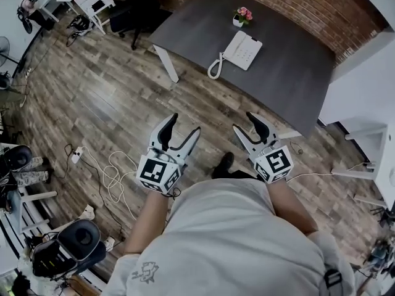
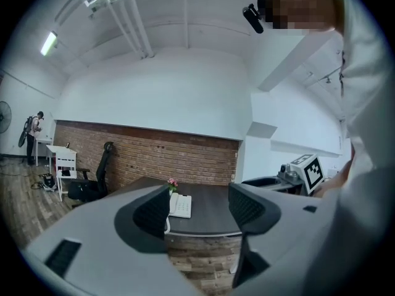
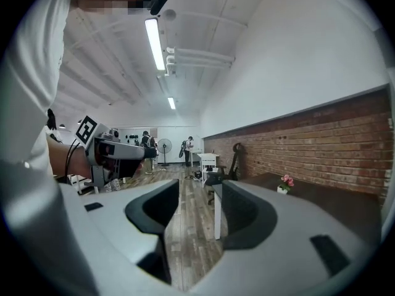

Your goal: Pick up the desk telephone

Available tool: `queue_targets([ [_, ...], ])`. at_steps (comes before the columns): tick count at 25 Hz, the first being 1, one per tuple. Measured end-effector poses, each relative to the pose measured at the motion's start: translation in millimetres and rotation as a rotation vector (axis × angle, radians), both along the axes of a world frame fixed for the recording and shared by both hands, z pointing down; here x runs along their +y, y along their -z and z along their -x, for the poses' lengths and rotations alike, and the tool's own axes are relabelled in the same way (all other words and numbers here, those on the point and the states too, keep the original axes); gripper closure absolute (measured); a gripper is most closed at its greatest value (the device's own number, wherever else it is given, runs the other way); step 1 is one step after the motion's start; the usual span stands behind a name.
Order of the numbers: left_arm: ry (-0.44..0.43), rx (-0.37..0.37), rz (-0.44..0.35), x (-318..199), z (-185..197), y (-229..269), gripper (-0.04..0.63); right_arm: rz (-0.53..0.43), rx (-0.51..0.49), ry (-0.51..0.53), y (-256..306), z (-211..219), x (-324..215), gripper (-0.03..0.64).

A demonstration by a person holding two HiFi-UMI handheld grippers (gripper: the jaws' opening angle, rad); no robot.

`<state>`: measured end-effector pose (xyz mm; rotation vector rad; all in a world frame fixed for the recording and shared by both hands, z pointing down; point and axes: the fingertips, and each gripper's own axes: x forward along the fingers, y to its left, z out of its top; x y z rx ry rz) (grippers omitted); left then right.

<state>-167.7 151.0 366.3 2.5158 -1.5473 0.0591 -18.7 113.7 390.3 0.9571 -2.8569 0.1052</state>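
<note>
Your left gripper (image 2: 199, 207) stands wide and holds nothing. Its ribbed black pads (image 2: 152, 211) sit in smooth, rounded grey shells, and the far desk shows through the gap between them. Your right gripper (image 3: 200, 208) is spread the same way, also empty, with only plank floor showing between its dark, curved pads (image 3: 162, 206). In the head view both grippers sit low in front of you, level with each other, each with a white cube printed with black squares at its back.

The desk telephone (image 1: 242, 50) lies well apart from both grippers. It is a flat white slab with rounded corners and a grid of small keys. Its handset rests along its left side, and a white coiled cord (image 1: 215, 67) loops off toward the desk's near edge. The phone rests on the matte, dark grey top of the desk (image 1: 290, 79) — a broad slab on an angular white leg (image 1: 168, 63). Just beyond it stands a small white pot of pink flowers (image 1: 241, 16).

Behind the desk runs a rough red brick wall (image 1: 296, 5). A black office chair (image 1: 139, 11) stands by the desk's far left end. The floor (image 1: 105, 97) is mottled brown-grey wood plank, and thin white cables (image 1: 111, 174) curl on it to the left of your left gripper.
</note>
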Motion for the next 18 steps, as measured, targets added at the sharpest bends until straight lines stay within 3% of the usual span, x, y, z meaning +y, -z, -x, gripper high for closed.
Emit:
queue_targets([
  [9,-0.066,-0.008,0.043,-96.7,-57.8,-14.4,0.282,0.029,-0.015,-0.032,-9.1,-54.4,-89.2,0.394],
  [18,-0.146,-0.019,0.059,-147.1,-94.0,-18.1,0.282,0.055,-0.018,-0.086,-14.6,-92.3,-121.6,0.399],
])
